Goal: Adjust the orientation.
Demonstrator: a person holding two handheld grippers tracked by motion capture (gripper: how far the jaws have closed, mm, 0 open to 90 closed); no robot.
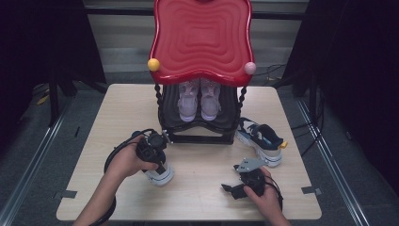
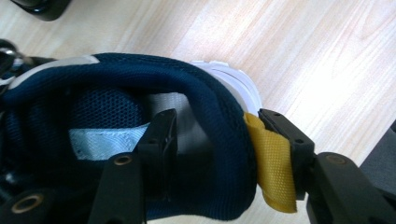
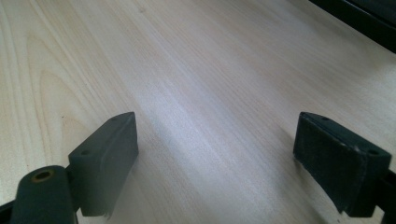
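Observation:
A navy and white sneaker (image 2: 140, 88) with a yellow heel tab (image 2: 273, 168) stands on the table, its white sole (image 1: 160, 176) showing under my left hand. My left gripper (image 2: 217, 140) is shut on its padded heel collar, one jaw inside the shoe and one on the tab; from above the gripper (image 1: 153, 148) sits over the shoe. Its mate (image 1: 261, 139) lies at the right of the red-topped black shoe rack (image 1: 200, 136). A pale pink pair (image 1: 200, 101) stands on the rack's shelf. My right gripper (image 3: 217, 163) is open over bare wood, low near the front right (image 1: 237, 188).
The wooden table (image 1: 117, 108) has bare room at its left and front middle. A yellow ball (image 1: 153, 64) and a pink ball (image 1: 250, 68) mark the red top's front corners. Dark floor and metal rails surround the table.

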